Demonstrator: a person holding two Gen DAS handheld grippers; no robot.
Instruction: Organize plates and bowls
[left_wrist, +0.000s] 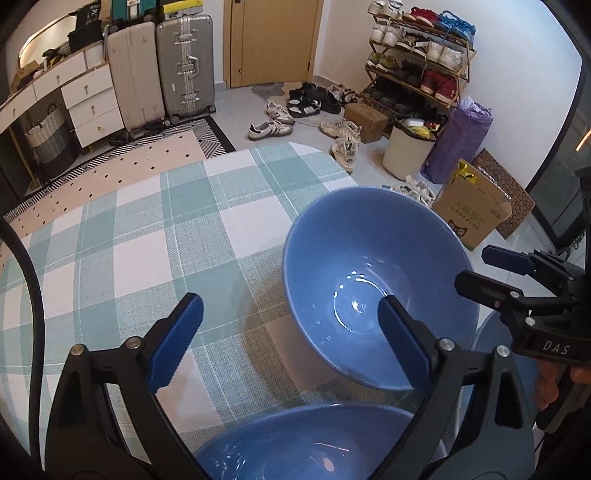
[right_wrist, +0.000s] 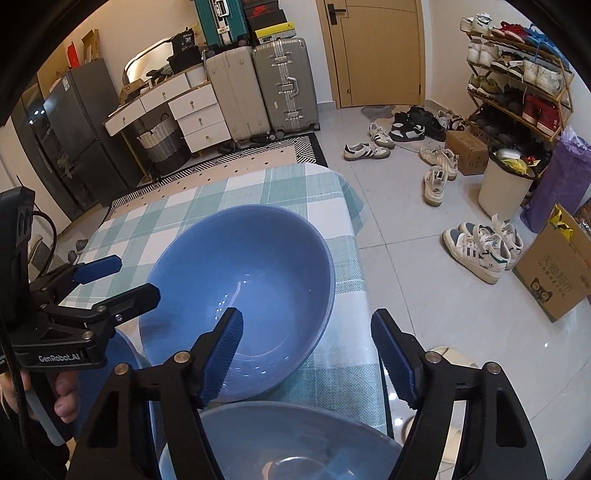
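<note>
A large blue bowl stands upright on the checked tablecloth. My left gripper is open, with one pad inside the bowl and the other outside, so the bowl's left wall lies between the fingers untouched. My right gripper is open too and straddles the bowl's right wall the same way, its outer pad over the table's edge. A second blue bowl lies under the left gripper. A grey-blue bowl lies under the right one.
The table with its green-and-white cloth ends just right of the bowl. Beyond it on the floor are shoes, a cardboard box, a white bin, a shoe rack and suitcases.
</note>
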